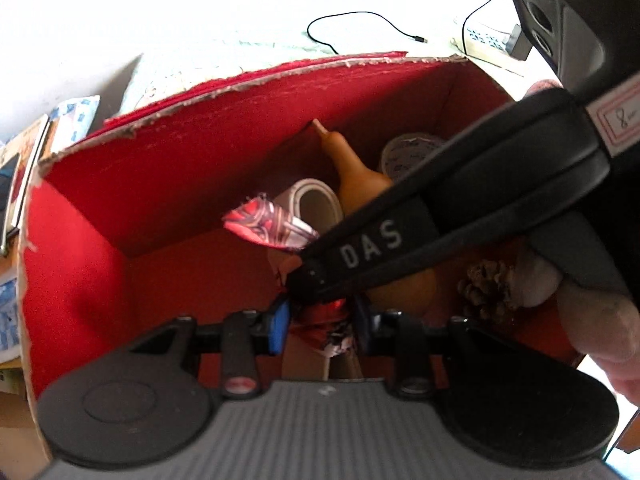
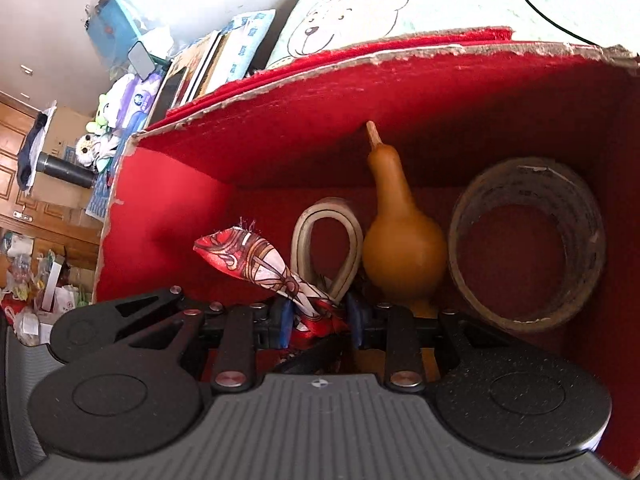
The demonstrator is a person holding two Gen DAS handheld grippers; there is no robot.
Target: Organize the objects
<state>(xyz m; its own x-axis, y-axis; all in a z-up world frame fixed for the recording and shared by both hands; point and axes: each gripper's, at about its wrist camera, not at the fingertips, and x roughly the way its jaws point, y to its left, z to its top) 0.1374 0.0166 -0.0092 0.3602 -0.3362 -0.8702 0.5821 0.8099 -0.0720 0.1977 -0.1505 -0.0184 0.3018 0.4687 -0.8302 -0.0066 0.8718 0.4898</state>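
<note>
My right hand-held gripper (image 2: 318, 322) sits low inside the red box (image 2: 168, 208), its blue pads clamped on the bottom end of a red patterned cloth bundle (image 2: 256, 258) whose frayed upper end juts up and to the left. My left hand-held gripper (image 1: 320, 322) is in the same spot: its blue pads close in on both sides of the crumpled red cloth, though I cannot tell for sure whether they press it. In the left wrist view, the black body of my right tool crosses from upper right down to the cloth, and my right hand (image 1: 600, 328) shows at the right edge.

Just behind the bundle stands a pale looped strap (image 2: 326, 248), and touching its right side is a tan gourd (image 2: 402, 240), its narrow neck pointing up toward the rear wall. Right of the gourd, a roll of tape (image 2: 528, 240) leans on edge. A pinecone (image 1: 486, 290) lies near the right side of the box.

Past the torn cardboard rim, a bear-print sheet (image 2: 348, 20) spreads out, with a black cable (image 1: 360, 26) lying on it.
</note>
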